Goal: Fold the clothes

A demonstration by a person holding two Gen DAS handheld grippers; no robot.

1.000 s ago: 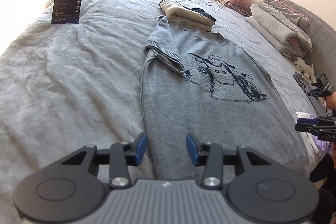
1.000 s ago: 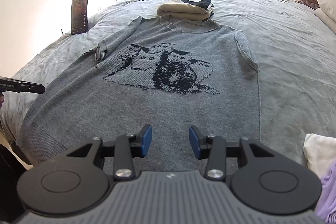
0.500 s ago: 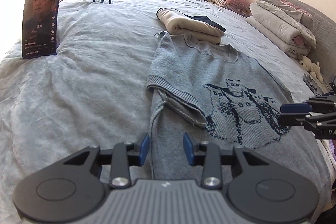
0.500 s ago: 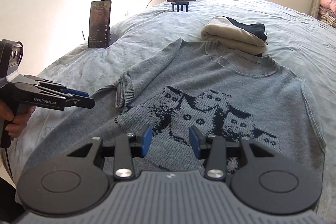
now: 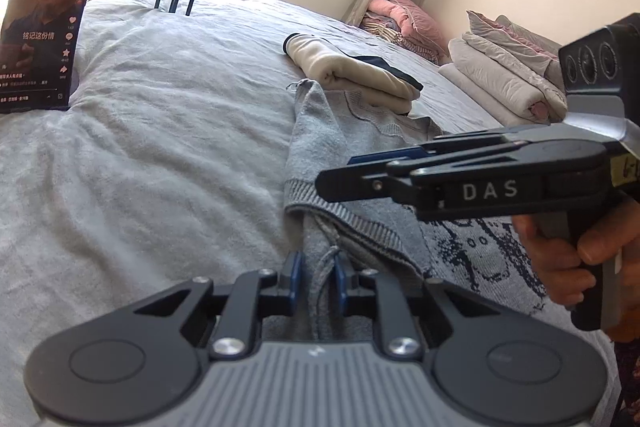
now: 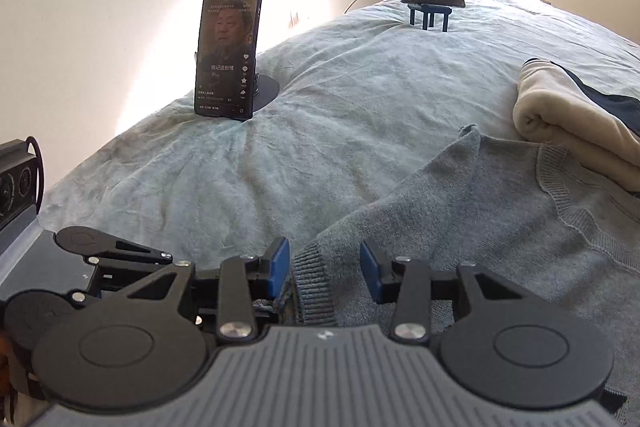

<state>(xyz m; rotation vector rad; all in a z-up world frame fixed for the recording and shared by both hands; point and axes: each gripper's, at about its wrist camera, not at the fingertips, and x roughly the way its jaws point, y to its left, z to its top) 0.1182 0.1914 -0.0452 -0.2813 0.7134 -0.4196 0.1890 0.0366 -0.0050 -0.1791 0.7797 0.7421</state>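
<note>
while left tool (image 5: 318, 277) pinches sweater (image 5: 320, 147).

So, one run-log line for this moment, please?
stage: sweater fold start | left gripper: closing on sweater side edge | right gripper: open, astride sleeve cuff

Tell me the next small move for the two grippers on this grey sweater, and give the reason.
Probably close the right gripper on the ribbed sleeve cuff. Its jaws stand open around that cuff, not pressing it. The left gripper has just been closing, with the grey sweater's side edge already gathered between its blue pads. Both holds seem needed before folding that side over.
</note>
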